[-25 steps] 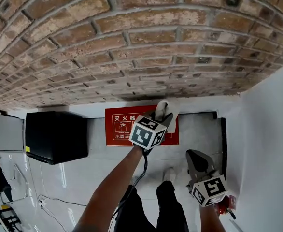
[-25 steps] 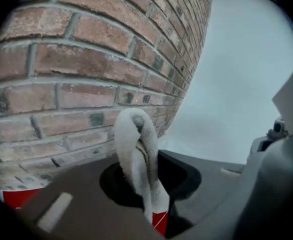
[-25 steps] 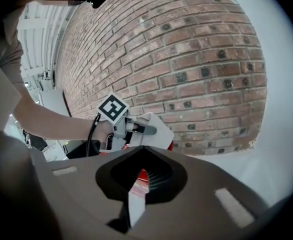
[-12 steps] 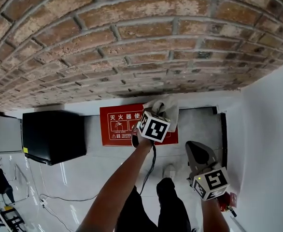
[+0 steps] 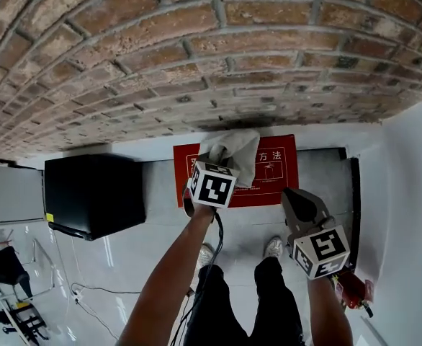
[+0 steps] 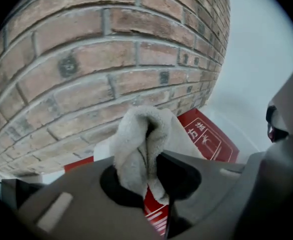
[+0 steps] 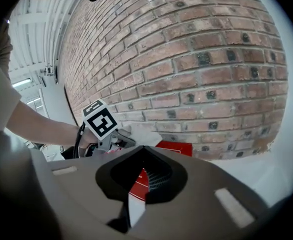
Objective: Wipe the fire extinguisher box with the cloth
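- The pale grey, fluffy cloth (image 5: 234, 152) is in the left claw (image 6: 145, 180). Its jaws are clenched on a bunched fold, and the loose end stands up past the tips.
- The flat red fire extinguisher box with white lettering (image 5: 277, 170) sits at the foot of the rough brick wall (image 5: 196, 49).
- In the head view the cloth lies over the box's upper left part and covers some of the lettering, with the left claw just on the near side of that spot.
- No view settles whether the cloth is pressed onto the red face or hangs just off it.
- The right claw (image 7: 136, 184) is clenched on nothing. It points toward the box's right end from the near side and stands apart from it.
- As a judgement, the wipe is early or only just under way. The cloth is gripped and brought to the box, but the red face shows no streak or cleaned patch.
- The box's middle and right part are uncovered, so most of the face looks left to do.
- A black, boxy cabinet (image 5: 92, 197) stands just left of the box.
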Tool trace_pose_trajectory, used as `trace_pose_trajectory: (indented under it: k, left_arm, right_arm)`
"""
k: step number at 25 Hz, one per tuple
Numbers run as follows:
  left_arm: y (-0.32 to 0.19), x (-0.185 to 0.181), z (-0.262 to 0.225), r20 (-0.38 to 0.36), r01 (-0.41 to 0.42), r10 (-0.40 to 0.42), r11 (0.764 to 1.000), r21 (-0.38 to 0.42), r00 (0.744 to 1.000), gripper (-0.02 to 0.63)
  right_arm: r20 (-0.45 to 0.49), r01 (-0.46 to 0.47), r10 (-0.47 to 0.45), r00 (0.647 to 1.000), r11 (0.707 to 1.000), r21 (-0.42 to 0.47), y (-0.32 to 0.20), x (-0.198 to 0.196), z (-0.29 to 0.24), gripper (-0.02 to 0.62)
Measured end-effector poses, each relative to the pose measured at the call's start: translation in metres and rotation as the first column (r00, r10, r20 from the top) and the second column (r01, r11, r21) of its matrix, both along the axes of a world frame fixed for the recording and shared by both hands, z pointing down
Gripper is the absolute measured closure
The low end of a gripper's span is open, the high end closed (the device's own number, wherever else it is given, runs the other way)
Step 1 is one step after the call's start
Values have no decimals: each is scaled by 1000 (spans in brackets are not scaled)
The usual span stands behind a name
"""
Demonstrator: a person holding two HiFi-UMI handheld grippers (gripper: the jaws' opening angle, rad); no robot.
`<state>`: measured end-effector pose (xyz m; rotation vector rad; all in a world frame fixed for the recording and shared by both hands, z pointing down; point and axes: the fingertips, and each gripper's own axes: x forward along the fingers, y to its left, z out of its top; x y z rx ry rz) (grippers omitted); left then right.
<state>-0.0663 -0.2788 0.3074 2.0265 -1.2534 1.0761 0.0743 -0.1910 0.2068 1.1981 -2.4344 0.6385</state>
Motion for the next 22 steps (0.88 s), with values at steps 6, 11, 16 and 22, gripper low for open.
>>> trace_pose_trajectory:
  k: [6, 11, 16, 22]
  left_arm:
    - [19, -105, -1, 26, 113, -114, 993, 19, 993, 540]
    - [41, -158, 0, 63, 157, -158, 987, 23, 985, 540]
    - [76, -204, 3, 94, 200, -198, 980, -9, 976, 540]
    - [106, -212, -39, 27, 257, -258, 966, 38, 966, 540]
  right_arm:
    - [16, 6, -6, 1000, 1000, -24, 18, -46, 19, 571]
    - [10, 6, -6, 1000, 999, -33, 34, -70, 24, 571]
    - [-1, 16, -16, 1000, 999, -32, 44, -85, 23, 571]
    - [8, 25, -25, 1000, 999, -29, 53, -90, 15, 571]
